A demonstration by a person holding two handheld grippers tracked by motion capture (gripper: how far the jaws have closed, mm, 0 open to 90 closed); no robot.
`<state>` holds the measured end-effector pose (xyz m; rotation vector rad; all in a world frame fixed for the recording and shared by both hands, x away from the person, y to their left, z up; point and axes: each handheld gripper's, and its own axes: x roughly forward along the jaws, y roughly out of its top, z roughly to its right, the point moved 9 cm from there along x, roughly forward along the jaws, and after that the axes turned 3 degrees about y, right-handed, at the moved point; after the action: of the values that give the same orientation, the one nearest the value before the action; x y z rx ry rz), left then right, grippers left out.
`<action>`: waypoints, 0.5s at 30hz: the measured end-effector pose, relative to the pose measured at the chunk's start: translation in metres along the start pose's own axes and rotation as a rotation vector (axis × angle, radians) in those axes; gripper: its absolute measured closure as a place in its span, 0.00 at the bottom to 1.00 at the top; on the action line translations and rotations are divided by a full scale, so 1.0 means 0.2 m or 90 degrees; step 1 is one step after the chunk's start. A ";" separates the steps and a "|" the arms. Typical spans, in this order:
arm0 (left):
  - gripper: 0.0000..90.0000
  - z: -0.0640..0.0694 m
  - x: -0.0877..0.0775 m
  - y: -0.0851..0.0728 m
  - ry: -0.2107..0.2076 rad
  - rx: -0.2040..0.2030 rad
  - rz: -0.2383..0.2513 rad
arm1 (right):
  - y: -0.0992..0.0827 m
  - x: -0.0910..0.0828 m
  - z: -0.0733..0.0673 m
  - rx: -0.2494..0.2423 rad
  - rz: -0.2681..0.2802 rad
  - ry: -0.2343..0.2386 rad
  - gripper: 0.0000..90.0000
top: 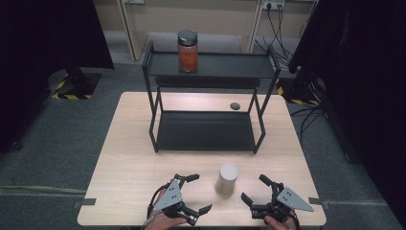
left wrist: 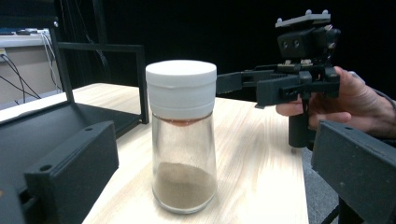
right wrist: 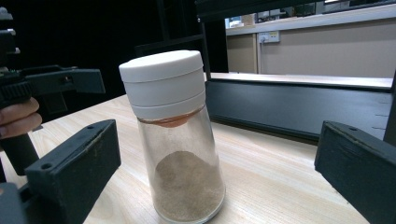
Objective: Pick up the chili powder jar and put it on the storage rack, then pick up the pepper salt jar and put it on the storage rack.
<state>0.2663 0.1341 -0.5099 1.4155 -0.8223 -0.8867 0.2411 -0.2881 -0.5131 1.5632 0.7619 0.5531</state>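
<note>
A: Start me with the big things; what's on my table [top: 134, 158]?

B: A black two-tier shelf [top: 210, 64] stands at the far half; on its top tier sits a jar [top: 187, 51] with a dark lid and orange-brown contents, well apart from everything I'm working with; a small dark disc [top: 234, 106] lies on the wood just behind the lower tier

A: And the thing you're after?

B: The spice shaker [top: 226, 179], upright on the near part of the table, between my two grippers; clear glass, white cap, a low heap of brown powder at the bottom; I judge it was set there so either hand can reach it

A: Grippers?

B: Left gripper [top: 197, 193] has its jaws spread wide, empty, just left of the shaker; right gripper [top: 253, 189] likewise spread and empty, just right of it; neither touches the glass; both point inward at it, which I read as lining up for a grasp; from the left gripper view the shaker stands centred between the jaws, so that side looks ready to close on the body below the cap
</note>
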 end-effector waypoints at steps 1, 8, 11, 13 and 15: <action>0.00 0.00 0.00 -0.01 0.000 0.001 0.000 | 0.00 0.00 0.00 0.000 0.000 -0.001 0.01; 0.00 0.01 0.00 -0.02 -0.001 -0.001 -0.001 | 0.00 0.00 0.00 -0.002 -0.001 -0.001 0.01; 0.00 0.01 0.00 -0.02 0.000 0.001 -0.001 | 0.00 0.00 0.00 -0.007 -0.001 0.000 0.01; 0.00 0.01 -0.01 -0.02 0.004 -0.003 0.003 | 0.00 0.00 0.00 -0.005 -0.002 0.000 0.01; 0.00 0.00 -0.01 -0.02 0.006 -0.004 0.003 | 0.00 0.00 0.00 -0.005 -0.003 0.000 0.01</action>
<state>0.2647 0.1356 -0.5140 1.4103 -0.8155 -0.8773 0.2409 -0.2872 -0.5129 1.5538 0.7635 0.5519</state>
